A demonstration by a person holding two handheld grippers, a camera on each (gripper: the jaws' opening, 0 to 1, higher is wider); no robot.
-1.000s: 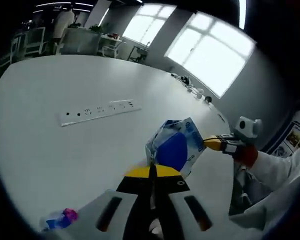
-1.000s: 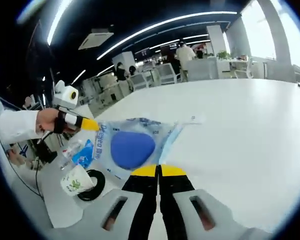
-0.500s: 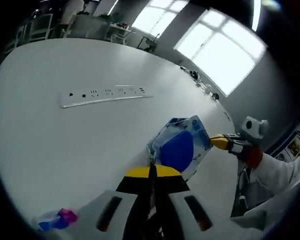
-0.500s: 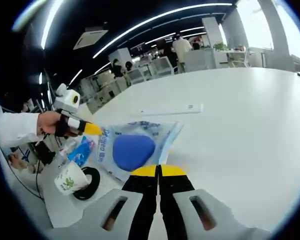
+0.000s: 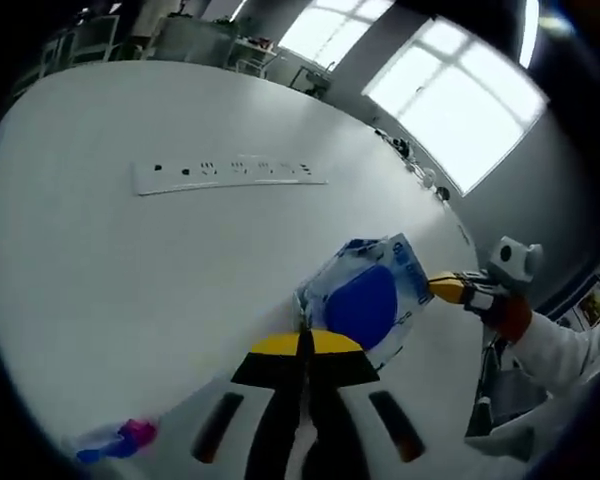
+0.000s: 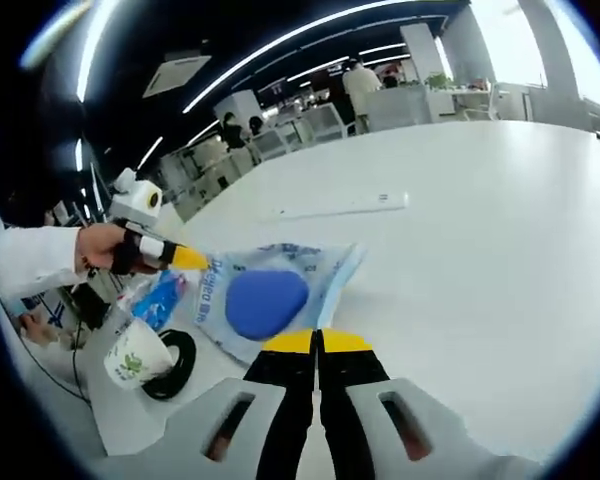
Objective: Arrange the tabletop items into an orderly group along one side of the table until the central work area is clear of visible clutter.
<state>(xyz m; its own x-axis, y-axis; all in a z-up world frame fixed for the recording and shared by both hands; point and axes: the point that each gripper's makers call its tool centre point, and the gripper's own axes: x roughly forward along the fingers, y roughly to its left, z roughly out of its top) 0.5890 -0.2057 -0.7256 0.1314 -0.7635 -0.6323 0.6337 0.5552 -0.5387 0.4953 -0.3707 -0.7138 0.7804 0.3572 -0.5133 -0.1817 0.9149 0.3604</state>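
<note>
Your two claws, left claw point(image 5: 302, 335) and right claw point(image 6: 318, 335), each pinch one clear pouch point(image 6: 270, 295) holding a blue disc. One paper cup point(image 6: 132, 358) at 9 o'clock on the bench point(image 6: 480, 230); contents unclear.

A: I read the left gripper point(image 5: 303, 345), jaws closed, pinching the near edge of the blue-and-white packet point(image 5: 368, 302).

B: I note the right gripper point(image 5: 448, 289) at its right edge; power strip point(image 5: 228, 173) far left on the table point(image 5: 100, 280).
</note>
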